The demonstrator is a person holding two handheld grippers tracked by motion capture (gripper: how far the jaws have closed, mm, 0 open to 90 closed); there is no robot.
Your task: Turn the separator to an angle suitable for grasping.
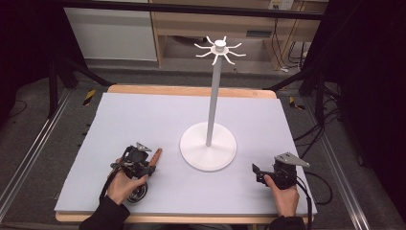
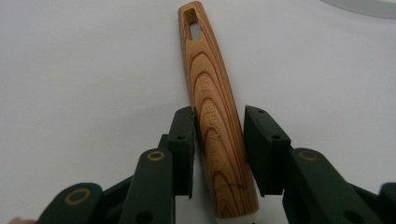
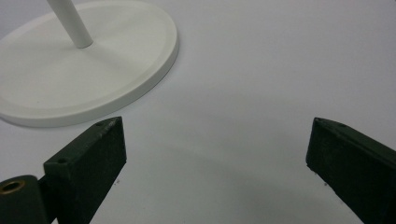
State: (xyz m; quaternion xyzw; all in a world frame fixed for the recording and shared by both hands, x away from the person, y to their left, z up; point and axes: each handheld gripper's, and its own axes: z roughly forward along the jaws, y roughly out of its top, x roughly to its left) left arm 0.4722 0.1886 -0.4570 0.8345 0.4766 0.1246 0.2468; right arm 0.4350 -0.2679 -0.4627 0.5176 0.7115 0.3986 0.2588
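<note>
Pale lilac matte sheeting (image 1: 143,120) covers the wooden-edged table, smooth and bare around a white stand (image 1: 208,143) with a round flat base, slim upright pole and a crown of curved hooks. Near the front left edge, the left gripper (image 2: 218,140) has its black jaws set narrowly either side of a tapered wooden handle (image 2: 215,107) with bold grain and a slotted tip, lying on the sheet. The right gripper (image 3: 215,154) rests front right with jaws spread wide, holding nothing
</note>
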